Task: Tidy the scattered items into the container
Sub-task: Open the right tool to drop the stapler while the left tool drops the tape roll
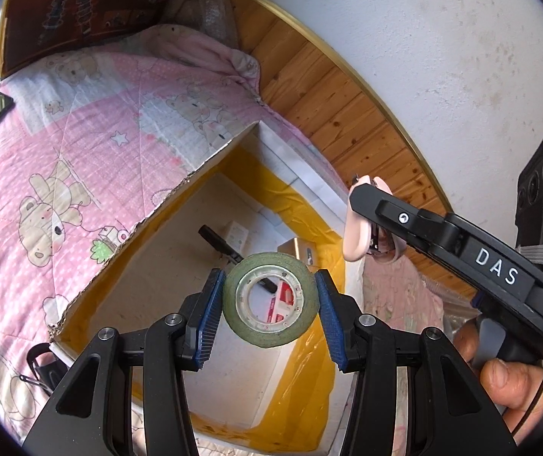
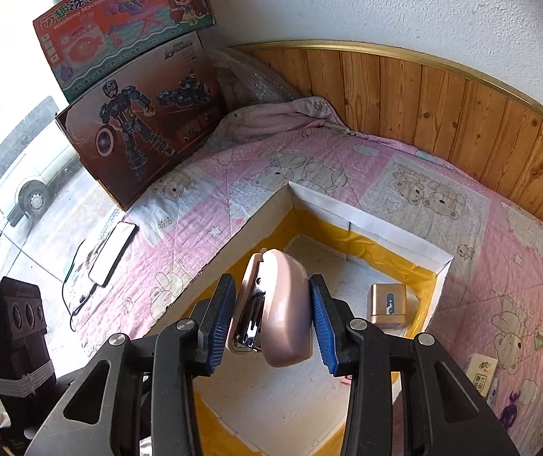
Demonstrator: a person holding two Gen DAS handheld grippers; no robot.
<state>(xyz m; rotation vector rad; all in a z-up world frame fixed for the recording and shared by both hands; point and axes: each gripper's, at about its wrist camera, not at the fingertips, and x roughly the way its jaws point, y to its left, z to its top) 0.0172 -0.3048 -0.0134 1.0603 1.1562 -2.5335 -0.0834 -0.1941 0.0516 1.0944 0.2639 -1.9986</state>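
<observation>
My left gripper (image 1: pixel 269 304) is shut on a green tape roll (image 1: pixel 294 326) and holds it above the open cardboard box (image 1: pixel 165 205) with yellow tape inside. My right gripper (image 2: pixel 271 313) is shut on a pink stapler (image 2: pixel 282 304), also over the box (image 2: pixel 370 224); it shows in the left wrist view (image 1: pixel 356 235) at the right. Inside the box lie a gold small box (image 2: pixel 387 304), a black pen-like item (image 1: pixel 218 241), a white card (image 1: pixel 235 235) and a red-and-white item (image 1: pixel 282 304).
The box sits on a pink bear-print quilt (image 2: pixel 233 182). A phone with a cable (image 2: pixel 113 252) lies at the left. Toy boxes (image 2: pixel 138 114) lean at the bed's head. A wooden wall panel (image 2: pixel 442 106) runs behind. A small card box (image 2: pixel 480 374) lies at the right.
</observation>
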